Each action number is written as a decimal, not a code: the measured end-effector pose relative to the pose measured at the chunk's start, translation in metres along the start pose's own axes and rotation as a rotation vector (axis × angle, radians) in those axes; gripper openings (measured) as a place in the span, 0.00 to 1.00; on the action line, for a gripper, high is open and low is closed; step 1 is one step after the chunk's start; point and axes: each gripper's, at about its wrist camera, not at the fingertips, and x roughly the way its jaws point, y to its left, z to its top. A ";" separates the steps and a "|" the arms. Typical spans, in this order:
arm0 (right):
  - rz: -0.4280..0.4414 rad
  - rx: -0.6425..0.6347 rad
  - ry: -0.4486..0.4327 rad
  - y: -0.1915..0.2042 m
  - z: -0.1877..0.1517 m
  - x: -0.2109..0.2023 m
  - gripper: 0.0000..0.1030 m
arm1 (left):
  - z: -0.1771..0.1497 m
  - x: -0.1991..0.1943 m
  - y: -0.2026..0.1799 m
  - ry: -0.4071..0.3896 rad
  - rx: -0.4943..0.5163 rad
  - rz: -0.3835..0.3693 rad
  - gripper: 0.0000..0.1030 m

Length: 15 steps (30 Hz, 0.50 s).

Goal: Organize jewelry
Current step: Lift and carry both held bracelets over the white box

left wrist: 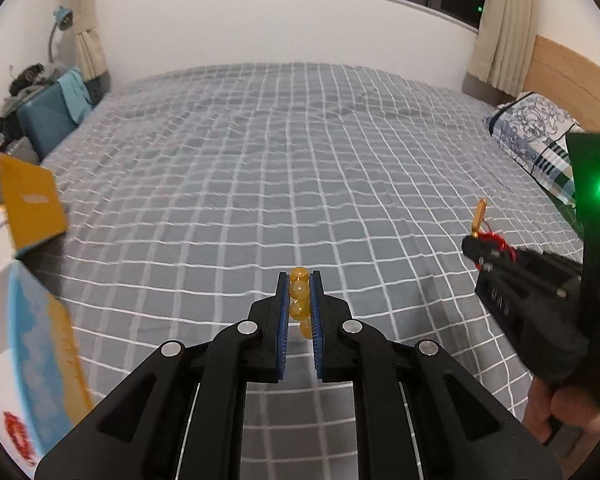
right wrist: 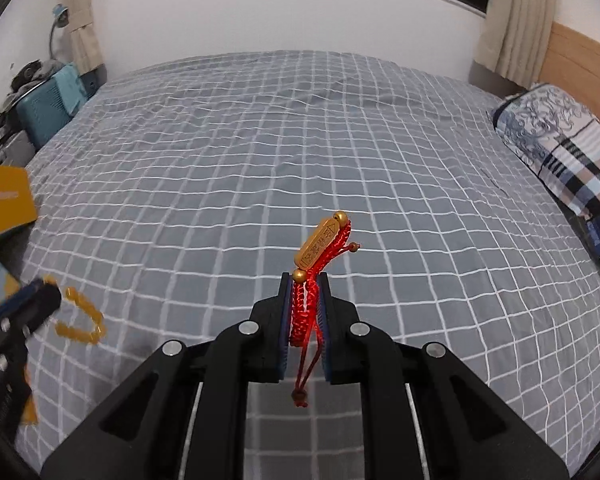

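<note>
My left gripper is shut on a yellow bead bracelet and holds it above the bed; the bracelet also shows hanging from that gripper in the right wrist view. My right gripper is shut on a red cord bracelet with a gold bar charm that sticks up past the fingertips. The right gripper also shows at the right of the left wrist view, with the gold charm above it.
A grey checked bed sheet fills both views. An open box with a yellow lid and a blue and white side stands at the left edge. A patterned pillow and wooden headboard lie at the right.
</note>
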 end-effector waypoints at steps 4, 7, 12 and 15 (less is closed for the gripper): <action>0.021 -0.023 -0.020 0.030 -0.001 -0.031 0.11 | 0.003 -0.038 0.026 -0.025 -0.007 0.035 0.09; 0.045 -0.038 -0.037 0.056 -0.002 -0.054 0.11 | 0.003 -0.062 0.049 -0.042 -0.017 0.065 0.09; 0.081 -0.072 -0.061 0.100 -0.003 -0.084 0.11 | -0.004 -0.099 0.098 -0.053 -0.063 0.105 0.09; 0.106 -0.108 -0.078 0.136 -0.005 -0.103 0.11 | -0.011 -0.117 0.134 -0.042 -0.098 0.144 0.09</action>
